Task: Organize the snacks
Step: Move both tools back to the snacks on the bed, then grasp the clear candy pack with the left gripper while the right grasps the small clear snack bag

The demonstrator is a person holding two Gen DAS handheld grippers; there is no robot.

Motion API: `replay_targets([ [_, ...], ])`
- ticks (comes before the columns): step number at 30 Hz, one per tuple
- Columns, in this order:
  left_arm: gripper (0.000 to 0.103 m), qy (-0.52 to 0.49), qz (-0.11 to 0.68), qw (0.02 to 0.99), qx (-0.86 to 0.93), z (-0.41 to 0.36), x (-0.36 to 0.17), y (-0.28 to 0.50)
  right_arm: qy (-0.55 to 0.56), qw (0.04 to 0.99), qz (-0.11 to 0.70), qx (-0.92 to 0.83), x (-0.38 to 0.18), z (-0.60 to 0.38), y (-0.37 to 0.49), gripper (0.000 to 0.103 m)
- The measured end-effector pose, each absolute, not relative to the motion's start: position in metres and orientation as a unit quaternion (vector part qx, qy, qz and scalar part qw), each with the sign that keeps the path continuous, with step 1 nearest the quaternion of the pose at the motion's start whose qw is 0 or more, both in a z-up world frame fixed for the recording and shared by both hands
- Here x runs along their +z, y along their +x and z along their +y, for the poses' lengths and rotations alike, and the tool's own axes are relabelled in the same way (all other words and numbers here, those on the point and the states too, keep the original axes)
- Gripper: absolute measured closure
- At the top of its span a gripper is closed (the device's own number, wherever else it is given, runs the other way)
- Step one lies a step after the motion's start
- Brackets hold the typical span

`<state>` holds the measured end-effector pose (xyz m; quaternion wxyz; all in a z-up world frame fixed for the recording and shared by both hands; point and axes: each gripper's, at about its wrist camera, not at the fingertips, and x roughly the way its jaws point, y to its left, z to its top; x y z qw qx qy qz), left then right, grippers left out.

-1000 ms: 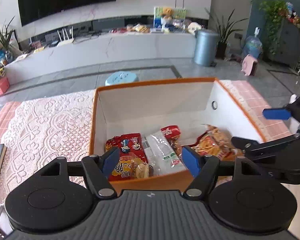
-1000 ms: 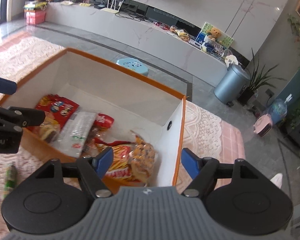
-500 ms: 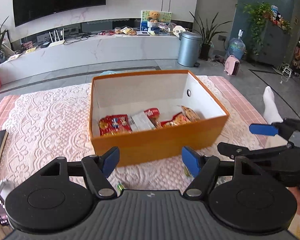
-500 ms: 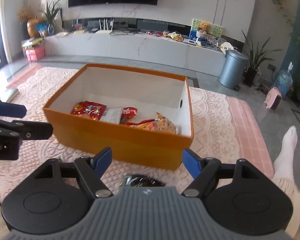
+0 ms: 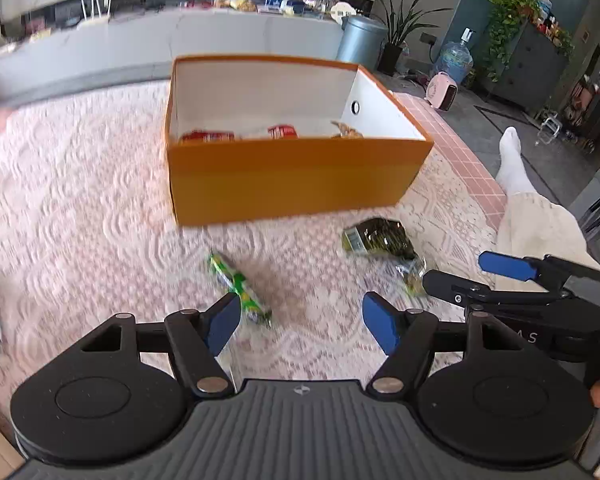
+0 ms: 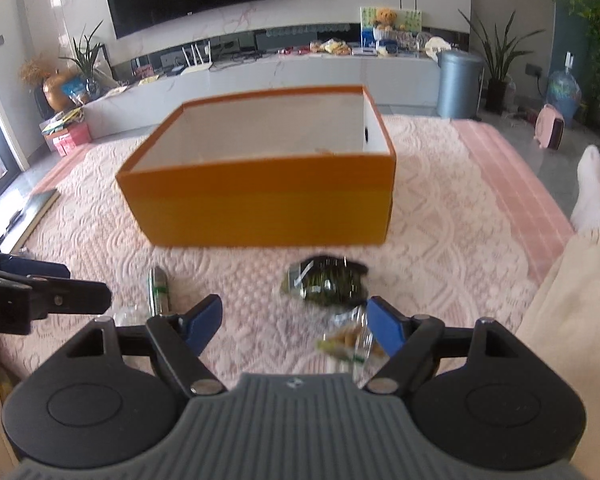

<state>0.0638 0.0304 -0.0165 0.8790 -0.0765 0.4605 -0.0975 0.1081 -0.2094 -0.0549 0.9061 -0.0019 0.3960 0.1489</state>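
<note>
Snacks lie partly inside the orange box (image 5: 292,176), which stands on the pink lace cloth (image 5: 80,200), red packets (image 5: 208,136) showing over its rim. Near its front lie a dark green packet (image 6: 328,280), a clear wrapper (image 6: 346,340) and a green stick pack (image 5: 238,284). The left gripper (image 5: 300,316) hangs spread and empty; the right gripper (image 6: 294,318) is opening, with nothing gripped.

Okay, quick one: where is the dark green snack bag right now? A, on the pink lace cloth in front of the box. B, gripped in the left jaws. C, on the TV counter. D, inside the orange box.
A: the dark green bag lies on the lace cloth in front of the orange box, with nothing gripping it.
</note>
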Motion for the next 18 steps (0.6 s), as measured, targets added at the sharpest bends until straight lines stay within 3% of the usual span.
replay_targets([
  [6,0.022,-0.109,0.491,0.861,-0.067,0.053,-0.037,0.053,-0.008,0.902,0.408,0.14,-0.076,-0.221,0.101,0.026],
  [18,0.022,-0.054,0.559,0.827,-0.021,0.051,-0.084,0.059,-0.009,0.898,0.429,0.098,-0.106,-0.24,0.108,0.026],
])
